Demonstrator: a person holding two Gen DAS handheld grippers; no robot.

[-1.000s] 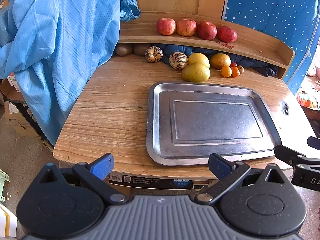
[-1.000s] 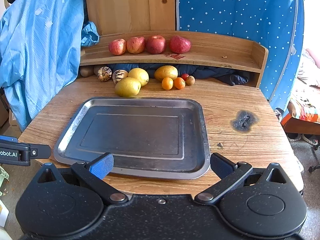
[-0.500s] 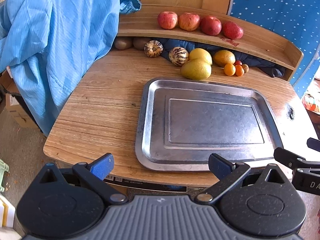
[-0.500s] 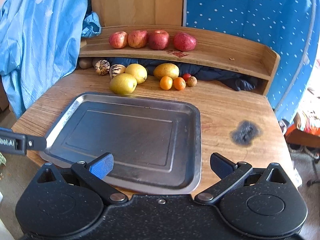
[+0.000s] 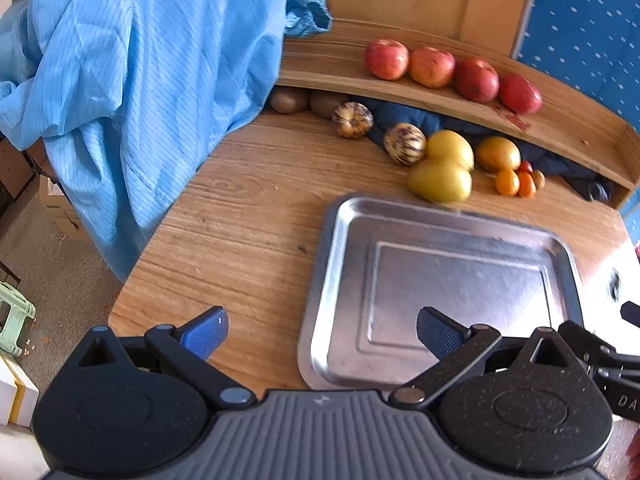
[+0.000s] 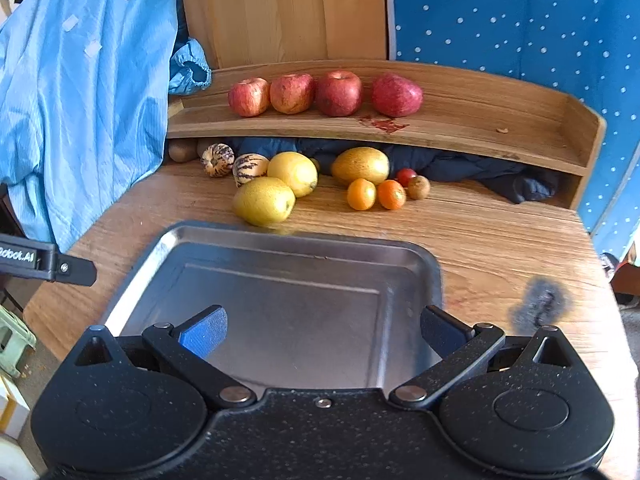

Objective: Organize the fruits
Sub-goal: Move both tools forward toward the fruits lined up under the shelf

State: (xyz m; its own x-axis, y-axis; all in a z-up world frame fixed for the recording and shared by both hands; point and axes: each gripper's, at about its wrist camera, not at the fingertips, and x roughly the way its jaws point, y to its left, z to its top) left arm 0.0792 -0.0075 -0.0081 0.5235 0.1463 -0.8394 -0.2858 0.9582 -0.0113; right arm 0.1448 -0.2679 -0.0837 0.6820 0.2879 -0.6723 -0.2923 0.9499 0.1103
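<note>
Facing fruits [image 6: 264, 201] beyond tray [image 6: 256, 236], tools apart

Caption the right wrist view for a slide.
Open right tongs over an empty metal tray, fruits lined up beyond.

A light blue striped cloth garment [image 5: 140, 80] hangs at the left of the frame. A dark blue polka-dot fabric [image 6: 520, 16] fills the upper right. A pale green plastic stool [image 5: 14, 316] stands on the floor, lower left.

The left gripper [image 6: 48, 261] reads "Robot.AI"; the right gripper [image 5: 624, 388] shows only "DA".
</note>
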